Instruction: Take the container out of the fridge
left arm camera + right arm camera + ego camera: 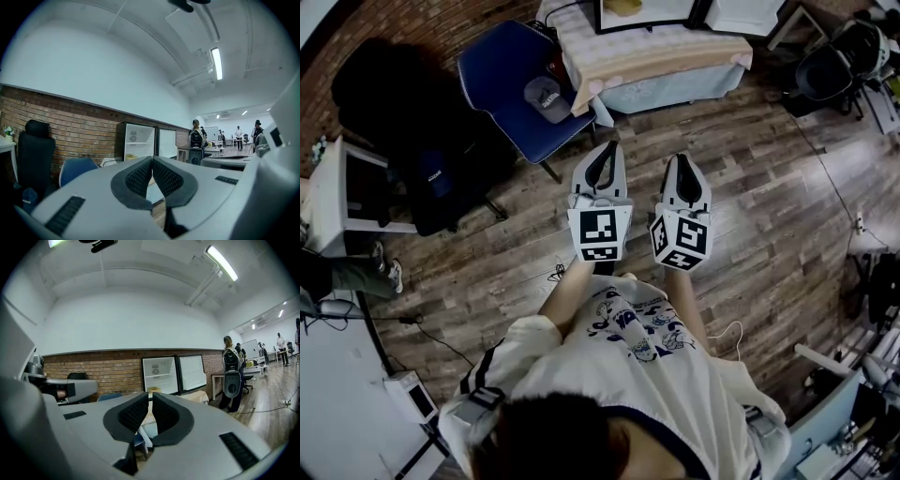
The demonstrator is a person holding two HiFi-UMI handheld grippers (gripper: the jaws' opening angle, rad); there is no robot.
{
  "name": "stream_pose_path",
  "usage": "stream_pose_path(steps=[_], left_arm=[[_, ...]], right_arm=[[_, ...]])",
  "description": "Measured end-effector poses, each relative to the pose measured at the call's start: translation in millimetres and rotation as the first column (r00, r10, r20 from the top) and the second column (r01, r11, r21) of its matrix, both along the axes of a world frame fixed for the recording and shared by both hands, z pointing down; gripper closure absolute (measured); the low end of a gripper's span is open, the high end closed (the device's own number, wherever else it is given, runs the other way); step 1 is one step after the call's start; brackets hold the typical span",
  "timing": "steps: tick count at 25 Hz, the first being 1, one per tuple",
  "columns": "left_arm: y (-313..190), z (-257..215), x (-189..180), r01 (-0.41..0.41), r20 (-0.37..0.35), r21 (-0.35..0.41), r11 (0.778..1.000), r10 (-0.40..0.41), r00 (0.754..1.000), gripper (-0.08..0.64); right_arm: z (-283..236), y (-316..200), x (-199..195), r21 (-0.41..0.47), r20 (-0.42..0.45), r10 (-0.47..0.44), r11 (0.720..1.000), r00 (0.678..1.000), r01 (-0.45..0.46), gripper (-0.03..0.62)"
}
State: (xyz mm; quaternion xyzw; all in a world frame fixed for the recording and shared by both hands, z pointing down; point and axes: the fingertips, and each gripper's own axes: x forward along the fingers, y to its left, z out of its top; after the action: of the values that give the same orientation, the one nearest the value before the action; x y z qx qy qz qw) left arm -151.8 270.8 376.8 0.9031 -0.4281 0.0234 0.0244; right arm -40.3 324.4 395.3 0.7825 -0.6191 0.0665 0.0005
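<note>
Well short of the fridge [647,13] and pointed toward it: left gripper [602,155] and right gripper [684,165], side by side over the wooden floor [769,187], apart from each other.

Left gripper [152,158]: pads pressed together at the tips, nothing between them. Right gripper [150,394]: pads drawn in to a hairline slit, nothing caught there either.

Straight ahead, against the brick wall [108,371]: fridge [159,373] with its door [192,371] swung wide open to the right. Same fridge [139,140] and open door [166,143] in the left gripper view.

Inside the fridge, under the single shelf, on the bottom: a yellow container [153,390], also visible at [131,157] and, from above, at [623,7]. Untouched, far from both grippers.

Beneath and in front of the fridge: a table [656,56] draped in a pale cloth. Left of the fridge: a blue chair [502,70] with a cap [547,98] on the seat; further left, a black chair [35,154]. Right of the fridge, well apart from it: a person [230,366] standing with a backpack.
</note>
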Motion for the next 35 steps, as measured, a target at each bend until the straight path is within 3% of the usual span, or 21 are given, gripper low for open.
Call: stream_pose_path(steps=[21, 35], left_arm=[[-107, 8, 6, -0.063, 0.015, 0.009, 0.998, 0.063, 0.998, 0.541], [-173, 18, 19, -0.012, -0.001, -0.034, 0.999, 0.012, 1.0, 0.541]], right_arm=[[14, -108, -4, -0.023, 0.021, 0.024, 0.999, 0.999, -0.023, 0.545], [26, -177, 15, -0.06, 0.03, -0.024, 0.998, 0.999, 0.026, 0.545]])
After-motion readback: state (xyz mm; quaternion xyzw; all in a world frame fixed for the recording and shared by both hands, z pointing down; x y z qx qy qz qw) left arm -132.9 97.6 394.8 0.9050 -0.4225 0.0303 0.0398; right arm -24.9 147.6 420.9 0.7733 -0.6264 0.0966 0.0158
